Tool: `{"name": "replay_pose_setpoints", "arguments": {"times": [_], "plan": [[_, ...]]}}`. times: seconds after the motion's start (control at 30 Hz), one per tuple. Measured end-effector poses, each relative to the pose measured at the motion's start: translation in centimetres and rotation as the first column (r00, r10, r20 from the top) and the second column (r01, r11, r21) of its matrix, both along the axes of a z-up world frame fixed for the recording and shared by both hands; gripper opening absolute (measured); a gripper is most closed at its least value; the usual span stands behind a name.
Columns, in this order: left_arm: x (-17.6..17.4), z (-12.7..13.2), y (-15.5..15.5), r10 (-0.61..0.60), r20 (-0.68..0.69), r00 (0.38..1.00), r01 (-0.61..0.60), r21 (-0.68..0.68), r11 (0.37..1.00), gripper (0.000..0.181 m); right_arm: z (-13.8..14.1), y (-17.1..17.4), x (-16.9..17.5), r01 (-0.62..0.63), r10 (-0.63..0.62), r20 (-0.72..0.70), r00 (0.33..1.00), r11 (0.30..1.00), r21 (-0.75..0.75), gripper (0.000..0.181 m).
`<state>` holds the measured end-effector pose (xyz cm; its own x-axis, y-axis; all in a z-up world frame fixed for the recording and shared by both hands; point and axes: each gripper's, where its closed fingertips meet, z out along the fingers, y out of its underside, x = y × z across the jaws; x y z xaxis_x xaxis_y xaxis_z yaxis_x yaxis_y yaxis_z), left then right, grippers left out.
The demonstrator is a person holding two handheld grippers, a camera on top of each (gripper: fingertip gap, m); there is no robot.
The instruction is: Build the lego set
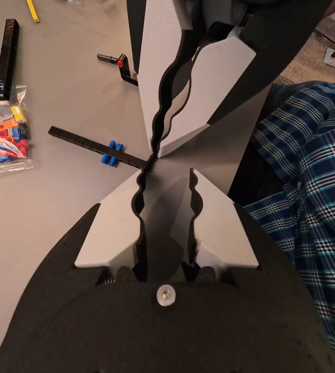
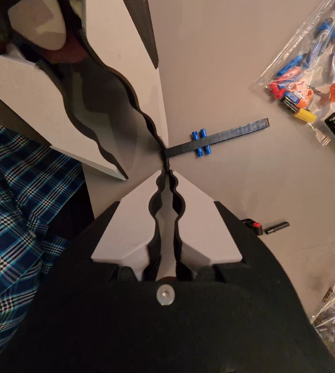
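- Pinching one end of the long black beam (image 2: 217,139), the right gripper (image 2: 166,171) has its fingers drawn together on it, tips almost meeting.
- Left gripper (image 1: 166,170) comes in from the opposite side — its fingers stand apart, gap plainly visible; the left-hand fingertip (image 1: 140,175) sits right at the beam's gripped end, though I cannot tell whether it touches.
- Beam (image 1: 96,146) runs out from the grippers across the grey table (image 1: 71,201); whether it rests on the surface or is lifted cannot be told.
- Two blue pins (image 1: 112,154) pass crosswise through the beam, side by side, nearer the held end than the free end.
- Clear bag of loose parts (image 1: 3,137) — orange, yellow, red, blue — lies beyond the beam's free end.
- A second, thicker black bar (image 1: 7,60) lies by the bag, one end over its edge.
- Small black crank piece with a red pin (image 1: 124,68) rests apart, a short black peg just beside it.
- Yellow stick (image 1: 33,11) at the table's far edge.
- Plaid blue shirt (image 1: 308,181) at the table edge.
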<state>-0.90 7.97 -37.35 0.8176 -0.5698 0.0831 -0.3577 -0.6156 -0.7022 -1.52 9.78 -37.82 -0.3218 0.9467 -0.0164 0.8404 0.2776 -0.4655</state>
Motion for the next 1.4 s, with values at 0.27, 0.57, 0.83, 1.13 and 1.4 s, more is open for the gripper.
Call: {"name": "replay_pose_setpoints", "arguments": {"times": [0.27, 0.57, 0.83, 1.13, 1.4], "plan": [[0.1, 0.0, 0.0, 0.007, 0.003, 1.000, -0.007, 0.003, 1.000, 0.038, 0.0, 0.1, -0.1, 0.004, -0.004, -0.005, 1.000, 1.000, 0.004, 0.000], [-0.1, -0.1, 0.0, 0.007, -0.015, 1.000, -0.007, 0.003, 1.000, 0.034, 0.1, 0.1, -0.2, -0.016, 0.016, 0.002, 1.000, 1.000, -0.005, 0.000], [-0.5, -0.1, -0.1, -0.005, -0.037, 0.999, 0.005, -0.003, 1.000, 0.039, 0.1, 0.1, -0.3, -0.033, 0.033, 0.003, 0.999, 0.999, -0.006, 0.000], [-0.6, -0.1, 0.1, 0.015, -0.036, 0.999, -0.015, -0.007, 1.000, 0.043, 0.1, 0.1, -0.4, -0.067, 0.067, 0.004, 0.998, 0.998, 0.010, 0.000], [-0.7, -0.1, 0.1, 0.037, -0.038, 0.999, -0.037, 0.001, 0.999, 0.041, 0.1, 0.1, -0.5, -0.101, 0.101, 0.005, 0.995, 0.995, 0.019, 0.000]]}}
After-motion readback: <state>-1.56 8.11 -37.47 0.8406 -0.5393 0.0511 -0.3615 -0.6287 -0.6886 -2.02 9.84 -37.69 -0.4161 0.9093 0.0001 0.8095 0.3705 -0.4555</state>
